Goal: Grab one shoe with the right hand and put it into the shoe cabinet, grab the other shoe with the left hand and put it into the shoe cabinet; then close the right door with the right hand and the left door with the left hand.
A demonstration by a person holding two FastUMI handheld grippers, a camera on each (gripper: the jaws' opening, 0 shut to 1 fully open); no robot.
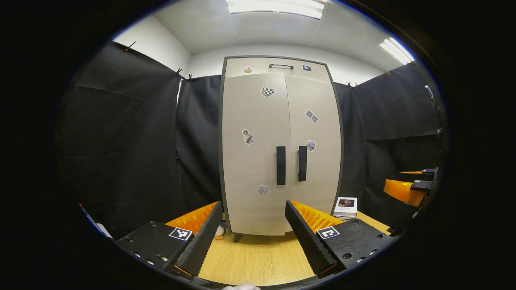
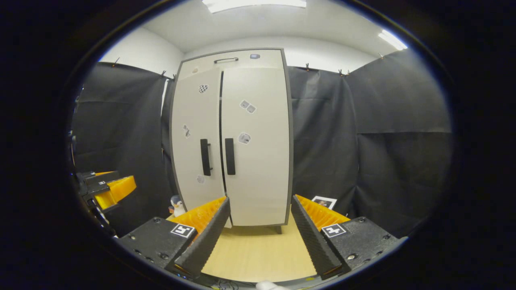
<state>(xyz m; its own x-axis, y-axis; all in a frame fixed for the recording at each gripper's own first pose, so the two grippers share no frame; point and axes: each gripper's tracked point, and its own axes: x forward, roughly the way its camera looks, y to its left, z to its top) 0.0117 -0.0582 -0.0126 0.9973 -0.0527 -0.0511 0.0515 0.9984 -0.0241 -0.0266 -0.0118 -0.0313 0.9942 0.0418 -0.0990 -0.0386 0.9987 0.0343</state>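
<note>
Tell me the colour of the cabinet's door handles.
Black; the handles show best in the left gripper view.

Tall pale grey shoe cabinet [image 1: 281,145] upright on the wooden table [image 1: 258,257], dark frame, small stickers scattered over its front; left door [image 1: 252,153] and right door [image 1: 314,149] both shut, two black vertical handles [image 1: 281,165] side by side at the centre seam

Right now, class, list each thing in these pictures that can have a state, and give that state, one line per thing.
Left door: shut.
Right door: shut.
Left tool: open, holding nothing.
Right tool: open, holding nothing.
Book: closed, lying flat on the table beside the cabinet.
</note>
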